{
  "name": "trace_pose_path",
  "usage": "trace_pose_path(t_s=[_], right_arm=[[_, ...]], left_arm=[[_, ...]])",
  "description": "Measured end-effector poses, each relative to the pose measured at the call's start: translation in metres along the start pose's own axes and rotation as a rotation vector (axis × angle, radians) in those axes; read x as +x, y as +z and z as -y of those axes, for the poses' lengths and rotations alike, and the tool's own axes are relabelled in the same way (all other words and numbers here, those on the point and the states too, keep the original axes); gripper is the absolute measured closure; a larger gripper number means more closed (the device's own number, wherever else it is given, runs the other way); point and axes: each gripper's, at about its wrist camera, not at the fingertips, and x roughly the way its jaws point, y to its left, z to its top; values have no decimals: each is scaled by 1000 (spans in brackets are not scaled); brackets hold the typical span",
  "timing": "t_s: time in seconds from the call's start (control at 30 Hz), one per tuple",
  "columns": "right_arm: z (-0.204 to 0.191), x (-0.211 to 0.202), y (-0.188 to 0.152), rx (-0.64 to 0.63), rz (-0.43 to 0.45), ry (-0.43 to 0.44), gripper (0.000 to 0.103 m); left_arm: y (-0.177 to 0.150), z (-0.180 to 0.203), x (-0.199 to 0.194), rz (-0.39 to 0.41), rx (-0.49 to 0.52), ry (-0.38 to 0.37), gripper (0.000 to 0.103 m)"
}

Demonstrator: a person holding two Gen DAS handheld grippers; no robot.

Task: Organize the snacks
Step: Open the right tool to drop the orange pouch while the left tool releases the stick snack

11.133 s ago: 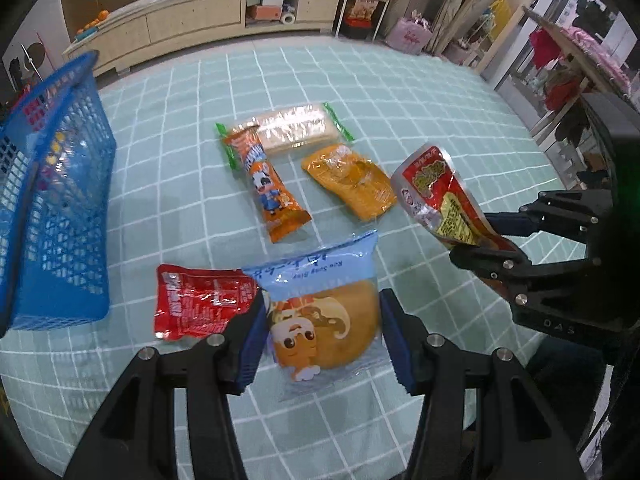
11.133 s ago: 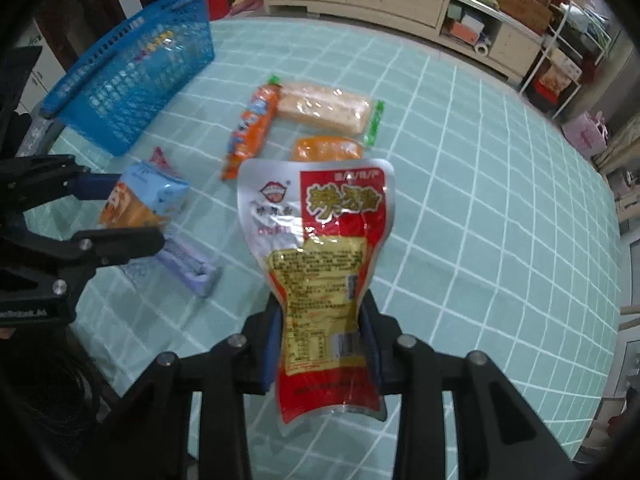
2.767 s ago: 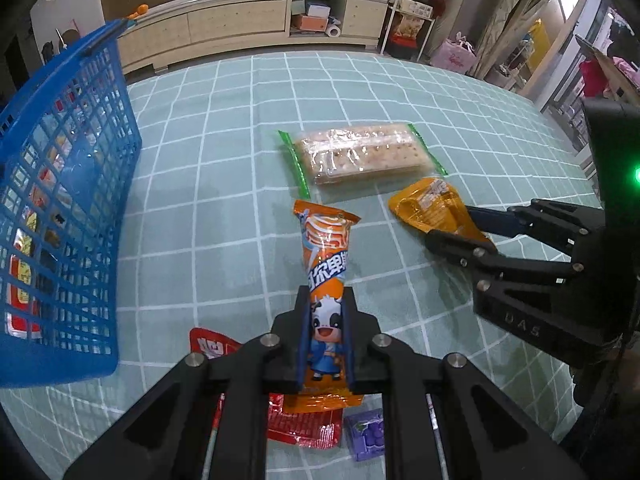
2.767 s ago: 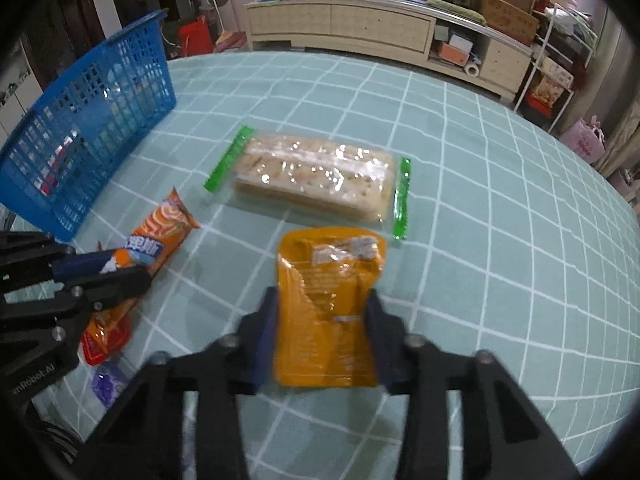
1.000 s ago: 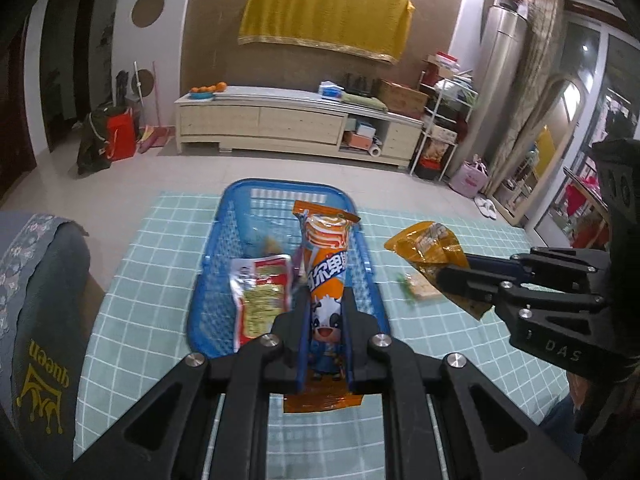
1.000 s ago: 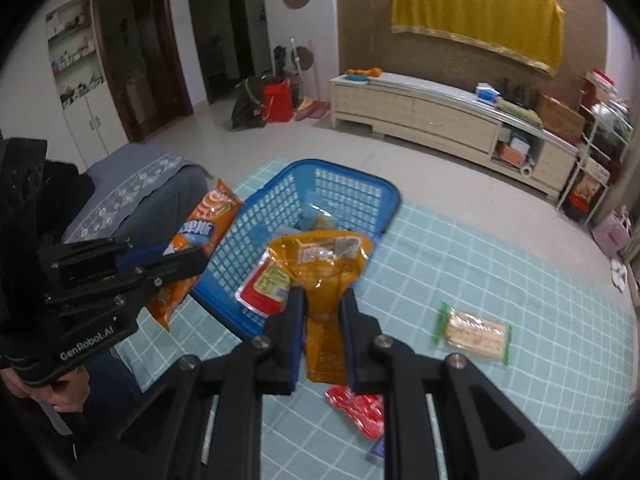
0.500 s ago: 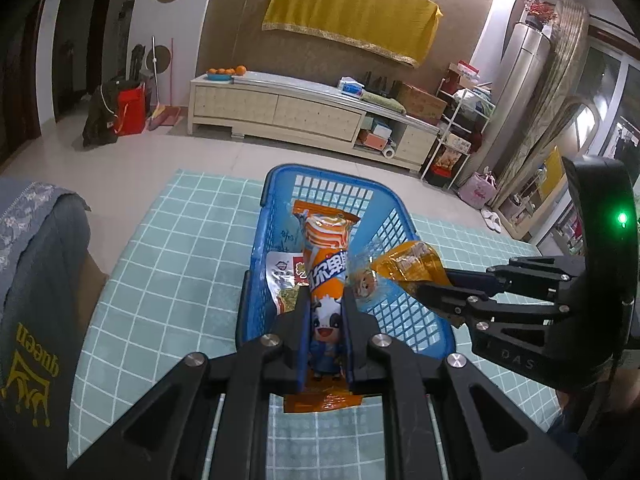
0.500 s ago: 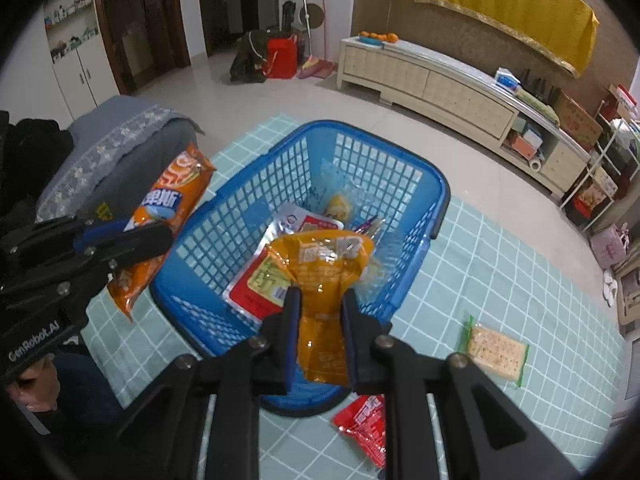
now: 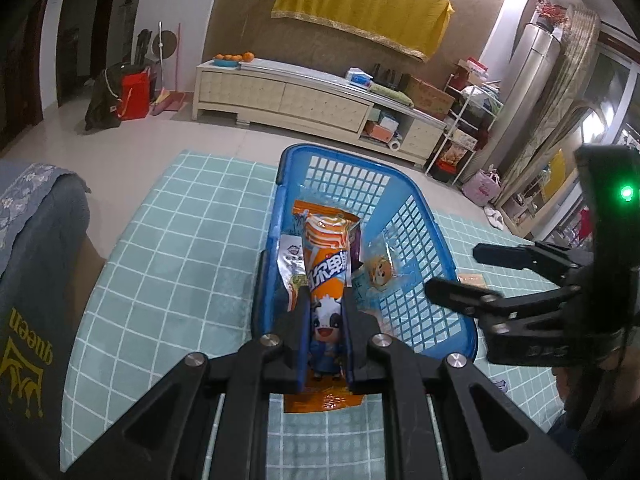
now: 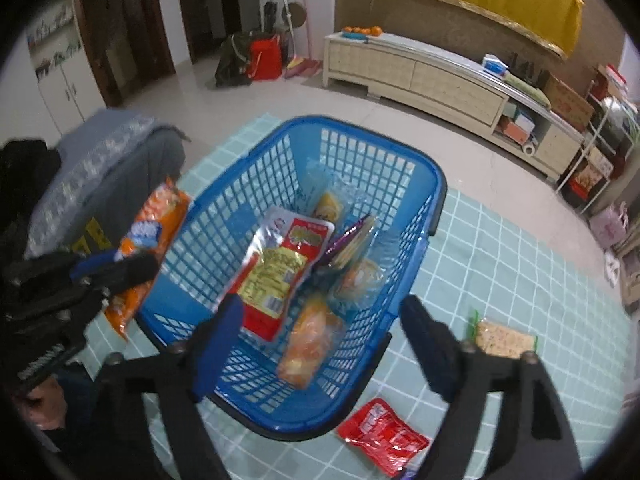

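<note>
- The left gripper (image 9: 326,316) has its jaws pinching the orange cow-print snack stick (image 9: 326,264) near its lower end, so the long pack stands up along the fingers and its top points over the blue basket (image 10: 436,200).
- I judge it is held over the basket's near rim because this is the place where it should be let go next.
- The right gripper (image 10: 320,344) hangs over the basket at its 6 o'clock side; its jaws are opening wide, and nothing is pressed between them.
- The orange pouch (image 10: 308,340) is inside the basket just under these jaws, blurred; it looks as if it is just released, so it lands in the basket and not on the tabletop (image 10: 500,264).
- Other packs are already in the basket: a red-and-yellow pack (image 10: 280,268) in the middle and a clear bun bag (image 10: 360,280) at its 3 o'clock.
- Outside, on the tabletop, a cracker pack (image 10: 504,338) lies at the basket's 4 o'clock and a red pouch (image 10: 382,436) at 5 o'clock, so the task is not finished.
</note>
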Motion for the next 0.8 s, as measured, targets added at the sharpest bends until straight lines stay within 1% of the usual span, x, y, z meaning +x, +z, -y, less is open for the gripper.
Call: trace_pose_path(t_s=[0.07, 0.13, 0.17, 0.2, 0.27, 0.47, 0.7, 0.8], right_arm=[[3, -5, -1, 6, 13, -5, 15], [6, -7, -1, 15, 26, -28, 8], [9, -11, -3, 31, 42, -37, 2], [11, -13, -4, 42, 53, -41, 0], [15, -20, -6, 65, 77, -49, 0], [28, -30, -15, 102, 109, -56, 0], [53, -29, -29, 163, 106, -59, 0], [65, -26, -35, 207, 92, -37, 0]], left_arm=[[-2, 2, -2, -3, -1, -3, 91], [-2, 6, -4, -5, 10, -3, 91], [-2, 8, -5, -4, 14, -4, 91], [-2, 12, -7, -3, 23, -8, 91], [-2, 17, -9, -2, 36, -10, 91], [-1, 38, -8, -17, 86, -22, 91], [4, 58, 11, -54, 138, -37, 91], [5, 65, 21, -67, 162, -36, 91]])
